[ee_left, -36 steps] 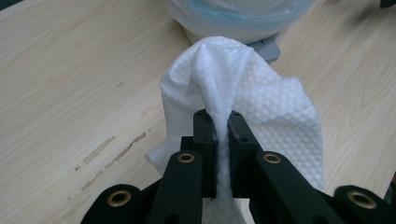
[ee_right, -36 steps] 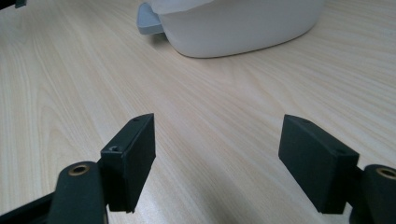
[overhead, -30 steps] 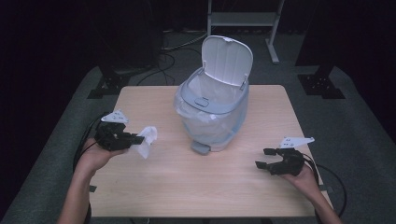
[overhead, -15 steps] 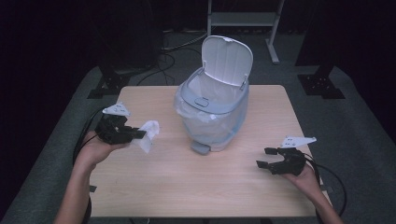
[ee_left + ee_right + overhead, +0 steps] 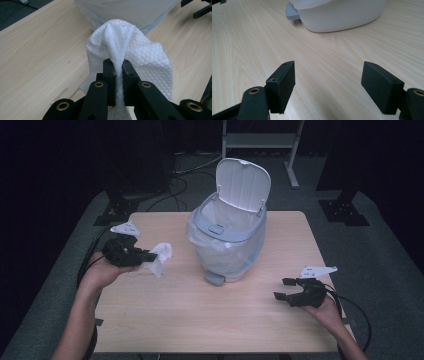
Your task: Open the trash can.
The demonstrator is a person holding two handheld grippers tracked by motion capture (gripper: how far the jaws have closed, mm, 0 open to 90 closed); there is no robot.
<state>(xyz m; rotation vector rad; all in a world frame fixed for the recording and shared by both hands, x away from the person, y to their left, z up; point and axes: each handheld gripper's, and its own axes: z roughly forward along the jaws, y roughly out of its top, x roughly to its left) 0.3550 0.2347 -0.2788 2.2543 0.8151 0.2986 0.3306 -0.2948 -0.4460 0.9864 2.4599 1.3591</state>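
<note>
Wooden table [image 5: 200, 320], bin [image 5: 230, 240] base cut off beyond tissue [image 5: 130, 50].

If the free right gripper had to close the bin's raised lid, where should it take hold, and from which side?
Best guess: the lid's free top edge, approached from the bin's right and above. The lid stands nearly upright, hinged at the rear rim, so its top edge is thin and exposed. The right gripper is open and idle on that side.
</note>
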